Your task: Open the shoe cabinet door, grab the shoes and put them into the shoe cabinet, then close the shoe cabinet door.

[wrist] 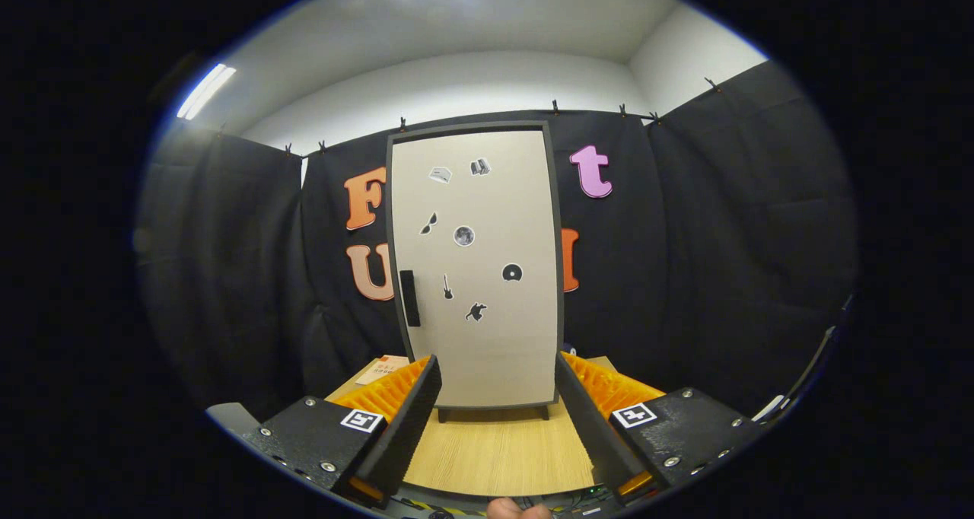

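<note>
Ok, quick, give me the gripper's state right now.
Gripper: open, holding nothing; its fingers are spread wide, pointing at the closed shoe cabinet beyond them on the wooden table.

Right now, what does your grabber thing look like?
My gripper has two long flat fingers, spread open with nothing between them. Behind each finger is a ribbed orange part and a black block with silver screws. Each block carries a small square black-and-white marker.
</note>
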`<state>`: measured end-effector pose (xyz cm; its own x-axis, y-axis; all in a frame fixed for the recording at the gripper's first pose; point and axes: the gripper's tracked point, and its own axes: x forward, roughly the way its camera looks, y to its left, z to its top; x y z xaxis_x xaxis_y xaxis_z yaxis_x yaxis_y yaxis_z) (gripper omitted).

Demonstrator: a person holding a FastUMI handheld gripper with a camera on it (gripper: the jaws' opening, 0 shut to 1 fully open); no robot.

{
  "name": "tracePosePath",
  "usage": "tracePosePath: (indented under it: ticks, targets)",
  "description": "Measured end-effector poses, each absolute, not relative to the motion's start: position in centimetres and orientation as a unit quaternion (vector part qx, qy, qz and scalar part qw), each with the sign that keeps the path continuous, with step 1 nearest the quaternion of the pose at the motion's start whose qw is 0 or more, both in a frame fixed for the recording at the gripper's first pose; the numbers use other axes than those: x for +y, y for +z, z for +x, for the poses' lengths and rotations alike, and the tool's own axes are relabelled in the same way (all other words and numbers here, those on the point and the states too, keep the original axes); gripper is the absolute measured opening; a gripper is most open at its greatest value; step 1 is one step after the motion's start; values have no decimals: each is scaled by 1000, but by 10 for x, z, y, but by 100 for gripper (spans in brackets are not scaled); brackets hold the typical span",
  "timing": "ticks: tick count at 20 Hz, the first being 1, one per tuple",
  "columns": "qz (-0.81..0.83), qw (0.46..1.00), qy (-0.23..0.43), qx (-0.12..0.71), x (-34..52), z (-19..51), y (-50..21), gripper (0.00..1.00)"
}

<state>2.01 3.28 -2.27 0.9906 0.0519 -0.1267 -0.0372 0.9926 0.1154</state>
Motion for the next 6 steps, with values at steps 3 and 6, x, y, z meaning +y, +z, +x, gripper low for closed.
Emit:
tracePosePath:
  ticks: [3,6]
  targets:
    - [58,996,17,60,27,15,-20,94]
    - [55,997,11,56,24,15,-20,94]
